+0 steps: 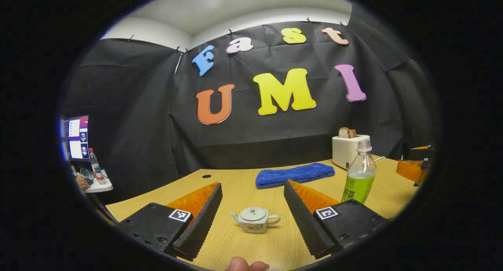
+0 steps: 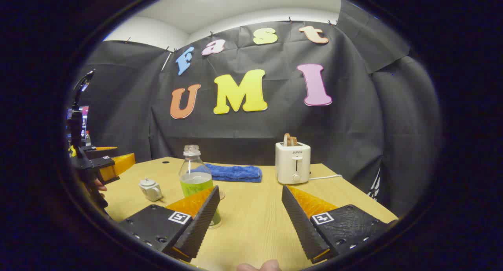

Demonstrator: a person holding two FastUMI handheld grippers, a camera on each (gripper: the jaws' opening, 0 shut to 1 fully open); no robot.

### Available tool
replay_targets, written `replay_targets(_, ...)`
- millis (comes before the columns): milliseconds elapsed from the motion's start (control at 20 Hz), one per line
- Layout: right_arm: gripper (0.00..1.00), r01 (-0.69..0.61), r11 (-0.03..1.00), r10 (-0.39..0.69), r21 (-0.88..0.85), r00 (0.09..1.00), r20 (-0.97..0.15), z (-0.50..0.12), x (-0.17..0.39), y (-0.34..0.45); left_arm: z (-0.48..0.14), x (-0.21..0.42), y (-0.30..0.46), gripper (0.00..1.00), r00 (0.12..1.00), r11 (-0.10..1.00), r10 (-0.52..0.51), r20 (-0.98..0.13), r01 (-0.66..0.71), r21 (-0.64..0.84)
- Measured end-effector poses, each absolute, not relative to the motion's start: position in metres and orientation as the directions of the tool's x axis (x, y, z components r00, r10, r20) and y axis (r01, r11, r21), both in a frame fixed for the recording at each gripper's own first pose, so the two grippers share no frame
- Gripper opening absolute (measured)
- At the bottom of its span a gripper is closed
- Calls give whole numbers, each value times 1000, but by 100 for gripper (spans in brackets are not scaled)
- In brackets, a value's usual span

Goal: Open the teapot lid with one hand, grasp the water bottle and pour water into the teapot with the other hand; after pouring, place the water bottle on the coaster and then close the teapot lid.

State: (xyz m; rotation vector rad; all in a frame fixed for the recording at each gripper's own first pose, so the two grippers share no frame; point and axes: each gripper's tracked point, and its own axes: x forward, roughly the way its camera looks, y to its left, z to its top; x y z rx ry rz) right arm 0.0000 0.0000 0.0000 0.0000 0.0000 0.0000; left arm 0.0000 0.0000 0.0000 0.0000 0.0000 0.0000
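— Two grippers, state?
— My left gripper (image 1: 252, 203) hovers level, fingers apart, teapot (image 1: 254, 220) on the table (image 1: 235, 184) between them, lid on. My right gripper (image 2: 249, 206) likewise spread, bottle (image 2: 195, 180) just left.

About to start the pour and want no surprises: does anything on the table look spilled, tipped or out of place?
Nothing stands out. The teapot sits upright with its lid on, the water bottle stands upright with no cap, and no liquid shows on the table. The blue cloth lies flat near the toaster. Both grippers are open.
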Motion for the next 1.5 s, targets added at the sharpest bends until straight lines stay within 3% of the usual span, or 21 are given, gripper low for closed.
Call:
replay_targets(150, 94, -32, 999, 33, -27, 998, 53, 9, -6, 18, 0, -3, -11, 99, 999, 999, -45, 30, 45, 1)
replay_targets(300, 96, -35, 998, 37, -55, 999, 25, 3, -15, 27, 0, -9, -18, 99, 998, 998, -63, 27, 63, 8)
replay_targets(500, 95, 28, 999, -28, -15, 999, 46, 9, -26, 20, 3, -18, -12, 98, 998, 998, -56, 27, 57, -32)
replay_targets(1250, 95, 10, 1000, -10, 2, 999, -48, -16, -3, 26, -48, 30, -7, 98, 991, 997, -66, -113, 61, -51)
replay_targets(1400, 96, 11, 1000, -11, -2, 999, -50, -14, 3, 24, -64, 46, -4, 95, 985, 998, -53, -164, 47, -42)
replay_targets(1500, 96, 17, 1000, -17, -8, 999, -44, -11, 6, 20, -75, 52, -3, 87, 979, 998, -53, -198, 45, -46)
